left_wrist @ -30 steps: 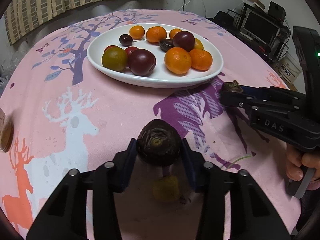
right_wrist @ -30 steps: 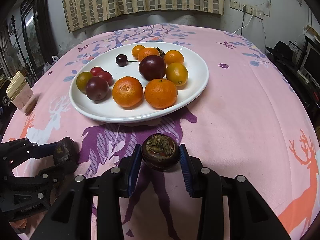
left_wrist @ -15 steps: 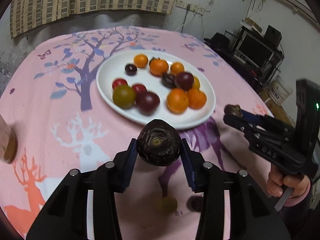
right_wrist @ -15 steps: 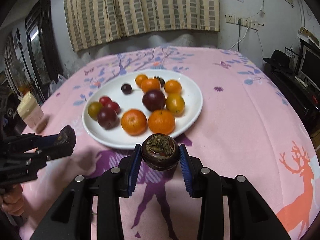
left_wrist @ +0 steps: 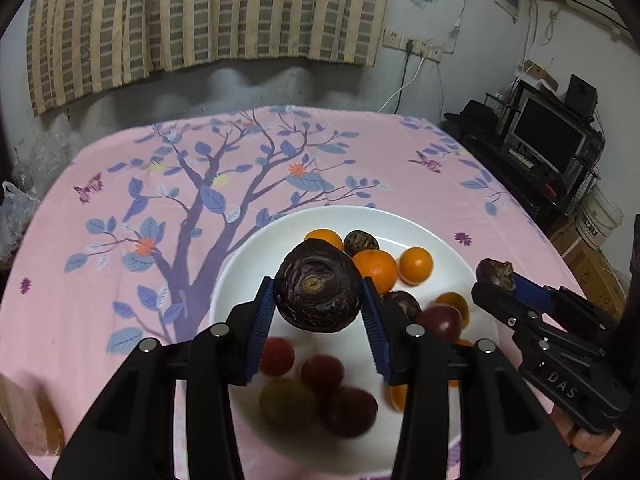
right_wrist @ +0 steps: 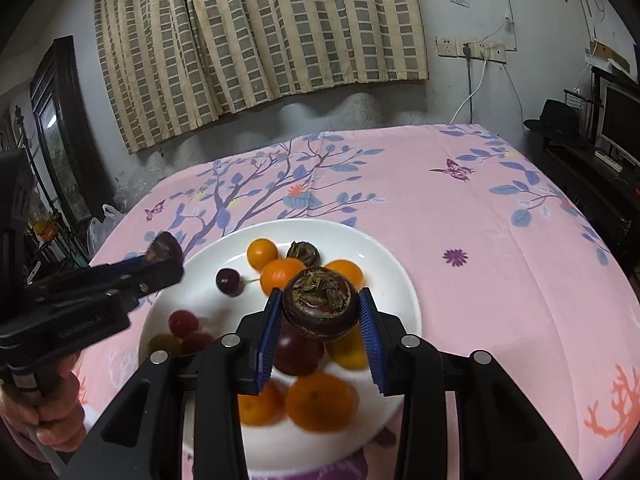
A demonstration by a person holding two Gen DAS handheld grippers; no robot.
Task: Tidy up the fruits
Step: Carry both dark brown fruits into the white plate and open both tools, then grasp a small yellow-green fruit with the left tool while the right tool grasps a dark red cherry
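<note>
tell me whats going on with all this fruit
A person holds a pair of tongs in each hand. The left tongs grip a dark wrinkled fruit; the right tongs grip a dark fruit with a dried leafy cap. Both hover over the white plate of oranges and plums.

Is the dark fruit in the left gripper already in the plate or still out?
Out: the dark fruit sits clamped in the left gripper above the white plate.

The right gripper [right_wrist: 320, 320] is clamping a dark mangosteen [right_wrist: 320, 308] above the white plate [right_wrist: 392, 280] of oranges and plums, while the left gripper [right_wrist: 164, 264] is gripping another dark fruit [right_wrist: 163, 249] beside it.
</note>
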